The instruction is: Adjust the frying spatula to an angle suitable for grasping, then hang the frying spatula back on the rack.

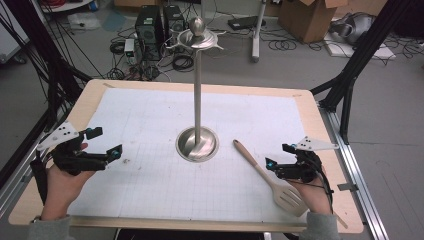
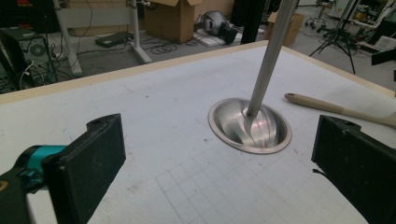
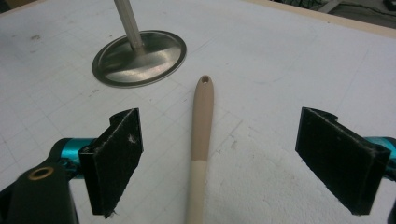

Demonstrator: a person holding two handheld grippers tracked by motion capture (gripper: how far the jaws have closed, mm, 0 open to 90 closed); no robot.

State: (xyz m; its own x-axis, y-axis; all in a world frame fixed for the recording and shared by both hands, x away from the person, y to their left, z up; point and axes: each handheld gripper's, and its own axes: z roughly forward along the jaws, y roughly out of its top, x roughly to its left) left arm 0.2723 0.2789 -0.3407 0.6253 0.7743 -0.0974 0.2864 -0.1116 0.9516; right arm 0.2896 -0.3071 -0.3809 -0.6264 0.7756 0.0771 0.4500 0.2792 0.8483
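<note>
the spatula (image 1: 267, 177) lies flat on the white mat (image 1: 150, 120), on the right part of the table (image 1: 327, 150), and its long axis runs slanted: the handle end with the small hole points up and left toward the round metal base (image 1: 197, 144) of the stand (image 1: 198, 75), and the slotted blade end lies near the front edge, just beside the person's right hand (image 1: 312, 197). in the right gripper view the handle (image 3: 201, 135) comes up from the bottom of the picture straight between the two black jaws, so the gripper looks along the handle and not across it. the right gripper (image 1: 280, 160) has its jaws wide apart, one on each side of the handle, and the pads do not touch it; nothing is held. the left gripper (image 1: 102, 145) is on the other side of the table, well apart from the spatula, with the stand base between them; its jaws are also wide apart and hold nothing, as the left gripper view shows, where the spatula handle (image 2: 327, 106) is far off behind the base. so the right hand is clearly the nearer one. i judge that the coming move is to close on the handle, and for this the jaws already stand on both sides of it.
</note>
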